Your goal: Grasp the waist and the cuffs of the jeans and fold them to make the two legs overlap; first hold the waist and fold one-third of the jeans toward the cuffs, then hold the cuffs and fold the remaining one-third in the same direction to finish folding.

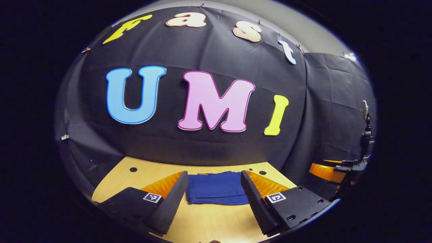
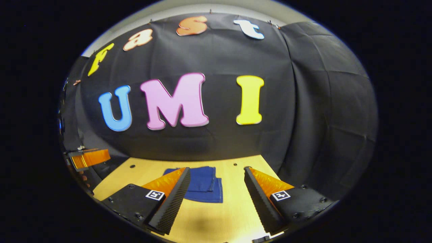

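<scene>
We are holding the left gripper (image 1: 214, 199) above the near part of the wooden table (image 1: 209, 222), its fingers standing wide apart and clamping nothing. Between them we are seeing the jeans (image 1: 216, 188), folded into a compact blue stack lying flat toward the table's far edge, close under the black wall cloth (image 1: 202, 148). Bare wood is lying open between the fingertips and the stack's near edge.

In the right gripper view we are keeping the right gripper (image 2: 217, 199) off the cloth too, fingers spread and empty. There the jeans (image 2: 204, 189) are sitting just beside the left finger (image 2: 170, 199), partly behind it, layered edges showing along the stack's right side. Open table (image 2: 236, 189) is stretching right of the stack to the far right edge.
</scene>
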Available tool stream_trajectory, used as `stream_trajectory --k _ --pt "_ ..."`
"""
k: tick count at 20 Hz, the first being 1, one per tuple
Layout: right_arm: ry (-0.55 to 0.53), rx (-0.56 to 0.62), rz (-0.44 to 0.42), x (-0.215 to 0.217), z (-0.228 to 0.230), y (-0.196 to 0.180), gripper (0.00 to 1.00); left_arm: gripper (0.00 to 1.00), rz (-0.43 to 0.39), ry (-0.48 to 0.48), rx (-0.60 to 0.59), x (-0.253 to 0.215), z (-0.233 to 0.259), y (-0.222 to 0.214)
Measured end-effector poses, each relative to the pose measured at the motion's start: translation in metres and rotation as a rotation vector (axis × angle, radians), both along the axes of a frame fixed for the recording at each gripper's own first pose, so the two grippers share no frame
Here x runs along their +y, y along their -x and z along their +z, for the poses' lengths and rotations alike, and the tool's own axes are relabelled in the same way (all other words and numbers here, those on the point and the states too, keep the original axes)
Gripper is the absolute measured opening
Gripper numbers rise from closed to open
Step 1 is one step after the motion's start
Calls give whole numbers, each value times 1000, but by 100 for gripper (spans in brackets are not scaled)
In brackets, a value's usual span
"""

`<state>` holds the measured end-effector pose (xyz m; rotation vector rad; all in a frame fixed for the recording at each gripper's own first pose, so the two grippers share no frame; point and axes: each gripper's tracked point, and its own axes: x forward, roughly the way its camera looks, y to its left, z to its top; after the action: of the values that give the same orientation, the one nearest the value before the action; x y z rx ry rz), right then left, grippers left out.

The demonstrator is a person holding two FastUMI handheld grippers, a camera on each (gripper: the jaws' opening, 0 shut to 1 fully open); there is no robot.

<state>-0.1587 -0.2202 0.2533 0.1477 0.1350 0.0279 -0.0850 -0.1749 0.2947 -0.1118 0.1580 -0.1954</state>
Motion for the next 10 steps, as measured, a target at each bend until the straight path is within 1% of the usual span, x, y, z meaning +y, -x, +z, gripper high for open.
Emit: stream_trajectory --k 2,5,7,9,10 --pt "5 -56 16 11 21 31 98 96 50 16 -29 27 12 40" --pt "0 -82 33 20 35 72 98 96 112 11 -59 55 22 97" --pt "-18 -81 43 27 35 101 98 96 128 9 -84 63 24 130" --pt "5 -71 41 29 30 125 98 96 140 -8 -113 69 26 157" --pt "20 -61 56 33 27 137 98 96 143 -12 -123 70 24 168"
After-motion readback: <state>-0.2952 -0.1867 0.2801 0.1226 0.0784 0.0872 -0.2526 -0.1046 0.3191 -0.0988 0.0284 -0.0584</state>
